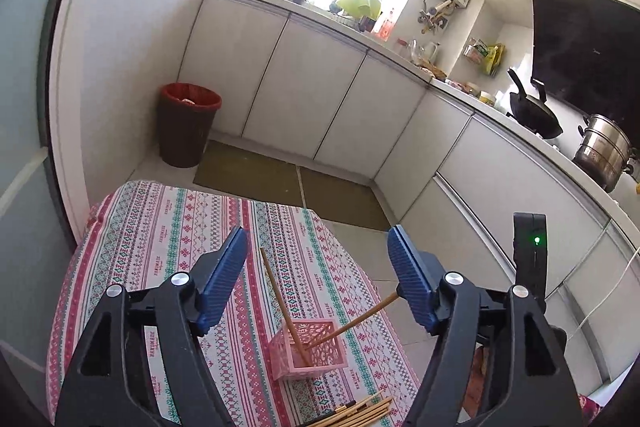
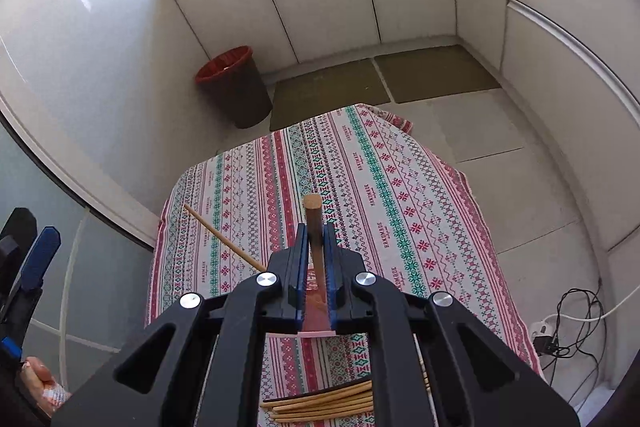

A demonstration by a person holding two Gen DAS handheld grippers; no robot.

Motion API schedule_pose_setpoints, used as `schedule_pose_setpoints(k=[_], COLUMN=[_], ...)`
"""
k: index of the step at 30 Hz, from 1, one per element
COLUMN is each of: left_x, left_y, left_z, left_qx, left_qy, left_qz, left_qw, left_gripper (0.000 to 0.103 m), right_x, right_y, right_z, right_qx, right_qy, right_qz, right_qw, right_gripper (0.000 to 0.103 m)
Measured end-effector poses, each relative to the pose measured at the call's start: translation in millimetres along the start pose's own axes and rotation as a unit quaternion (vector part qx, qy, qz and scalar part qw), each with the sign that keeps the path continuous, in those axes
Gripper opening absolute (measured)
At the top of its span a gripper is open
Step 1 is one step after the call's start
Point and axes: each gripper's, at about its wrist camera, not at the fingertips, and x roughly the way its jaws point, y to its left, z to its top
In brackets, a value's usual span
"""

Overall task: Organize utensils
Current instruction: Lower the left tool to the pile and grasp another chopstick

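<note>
A pink lattice holder point(image 1: 308, 349) stands on the patterned tablecloth point(image 1: 160, 227) with two wooden chopsticks point(image 1: 280, 299) leaning out of it. My left gripper point(image 1: 318, 259) is open and empty, held above the holder. My right gripper point(image 2: 316, 247) is shut on a wooden chopstick point(image 2: 314, 223), held upright with its end pointing up above the holder, of which a pink sliver point(image 2: 316, 319) shows between the fingers. One chopstick in the holder point(image 2: 224, 241) leans to the left. A pile of loose chopsticks point(image 2: 324, 405) lies on the cloth near me; it also shows in the left wrist view point(image 1: 360, 413).
A dark bin with a red liner point(image 1: 186, 125) stands on the floor by the wall beyond the table. White kitchen cabinets point(image 1: 320, 99) run behind. A wok point(image 1: 534, 111) and a steel pot point(image 1: 604, 151) sit on the counter at right. Cables point(image 2: 572, 323) lie on the floor at right.
</note>
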Motion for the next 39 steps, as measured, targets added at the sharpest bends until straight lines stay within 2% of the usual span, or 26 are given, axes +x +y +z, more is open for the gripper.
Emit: schedule_pose_setpoints(k=[3,5,6,8,10,12,14,15,16,18,20,22,25,27,28,29,31,34,37,39], left_x=[0,-3,-5,-11,-19,-25,-32,-33,-33,-23,-5,17,59,90,107,118,144,180,203,217], left_y=[5,8,10,12,11,7,-2,-10,-21,-40,-65,-92,-123,-131,-134,-134,-139,-138,-139,-136], left_z=[-2,-2,-3,-3,-4,-5,-11,-15,-22,-37,-59,-87,-134,-160,-172,-181,-198,-218,-236,-242], left_qx=[-0.006,-0.012,-0.014,-0.021,-0.023,-0.016,0.006,0.024,0.048,0.091,0.138,0.188,0.257,0.273,0.278,0.283,0.296,0.300,0.309,0.306], left_qy=[0.008,0.009,0.007,-0.002,-0.011,-0.015,-0.018,-0.016,-0.006,0.032,0.087,0.141,0.234,0.293,0.321,0.336,0.371,0.417,0.445,0.461], left_qz=[0.006,0.006,0.006,0.007,0.003,-0.014,-0.034,-0.044,-0.061,-0.090,-0.107,-0.108,-0.069,-0.049,-0.033,-0.023,-0.017,0.001,0.014,0.015], left_qw=[0.9999,0.9999,0.9999,0.9998,0.9997,0.9997,0.9992,0.9986,0.9970,0.9912,0.9808,0.9660,0.9350,0.9151,0.9046,0.8978,0.8802,0.8579,0.8401,0.8332], left_gripper=[0.069,0.069,0.071,0.078,0.084,0.084,0.089,0.095,0.096,0.096,0.096,0.096,0.096,0.096,0.092,0.089,0.073,0.062,0.050,0.048], right_x=[1,-7,-12,-24,-41,-60,-81,-90,-98,-108,-108,-103,-89,-82,-81,-81,-81,-80,-73,-66], right_y=[3,4,4,0,-10,-24,-45,-56,-70,-100,-131,-160,-200,-218,-223,-227,-233,-239,-244,-245], right_z=[4,5,4,2,-5,-15,-33,-43,-57,-85,-113,-137,-171,-185,-190,-193,-198,-198,-201,-201], right_qx=[0.003,0.007,0.010,0.022,0.042,0.067,0.102,0.118,0.135,0.165,0.197,0.234,0.285,0.308,0.313,0.316,0.313,0.310,0.312,0.313], right_qy=[0.007,-0.008,-0.016,-0.035,-0.062,-0.087,-0.116,-0.126,-0.131,-0.126,-0.110,-0.093,-0.050,-0.036,-0.033,-0.030,-0.026,-0.019,-0.002,0.015], right_qz=[0.002,-0.003,-0.003,-0.005,-0.008,-0.005,0.003,0.002,0.002,0.002,-0.010,-0.018,-0.023,-0.023,-0.026,-0.029,-0.030,-0.037,-0.032,-0.029], right_qw=[1.000,1.000,1.000,0.999,0.997,0.994,0.988,0.985,0.982,0.978,0.974,0.968,0.957,0.950,0.949,0.948,0.949,0.950,0.950,0.949], right_gripper=[0.015,0.031,0.034,0.050,0.059,0.067,0.083,0.087,0.092,0.092,0.093,0.093,0.093,0.093,0.093,0.093,0.093,0.093,0.093,0.093])
